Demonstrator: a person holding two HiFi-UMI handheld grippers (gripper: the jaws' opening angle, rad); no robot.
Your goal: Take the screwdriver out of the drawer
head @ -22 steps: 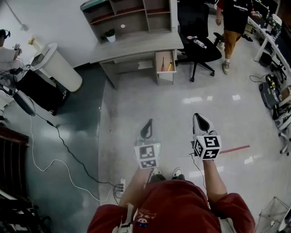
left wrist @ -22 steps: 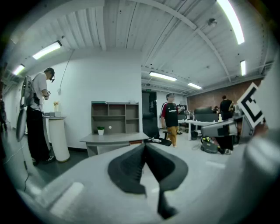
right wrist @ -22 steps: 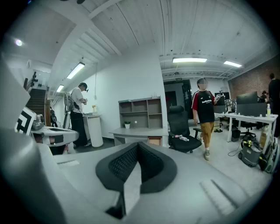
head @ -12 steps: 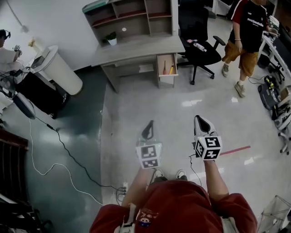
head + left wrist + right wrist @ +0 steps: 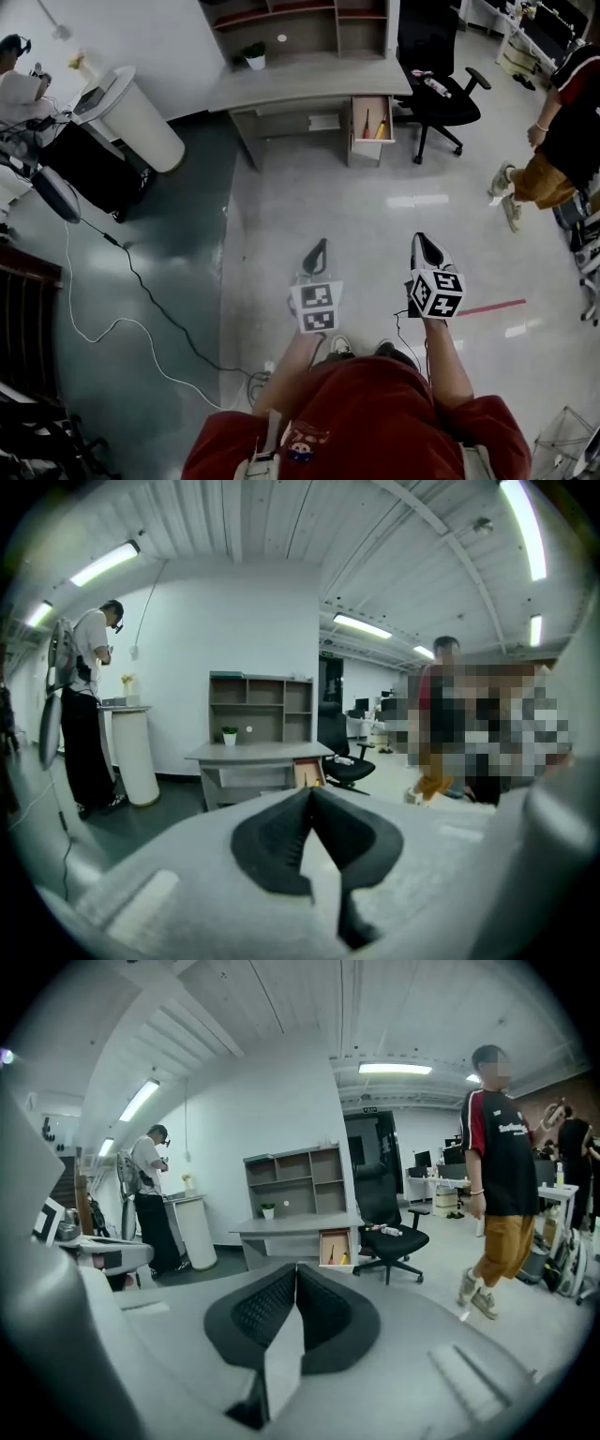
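Observation:
A grey desk (image 5: 300, 86) stands far ahead across the floor, with its right-hand drawer (image 5: 370, 118) pulled open. In the drawer lie a thin red-handled screwdriver (image 5: 367, 123) and a yellow-handled tool (image 5: 381, 129). Both grippers are held side by side in front of the person's body, well short of the desk, pointing toward it. My left gripper (image 5: 319, 247) is shut with nothing in it, jaws touching (image 5: 311, 790). My right gripper (image 5: 419, 241) is also shut and empty (image 5: 297, 1267). The right gripper view shows the open drawer (image 5: 335, 1248) straight ahead.
A black office chair (image 5: 433, 86) stands right of the drawer. A person in orange shorts (image 5: 553, 155) walks at the right edge. A white cylindrical stand (image 5: 131, 114) and dark equipment are at the left, with a cable (image 5: 141, 314) across the floor. A shelf unit (image 5: 300, 21) tops the desk.
The head view has shifted, so the desk sits further right and higher. The passer-by walked from the back to the right edge. Both grippers stayed shut, level in front of the body.

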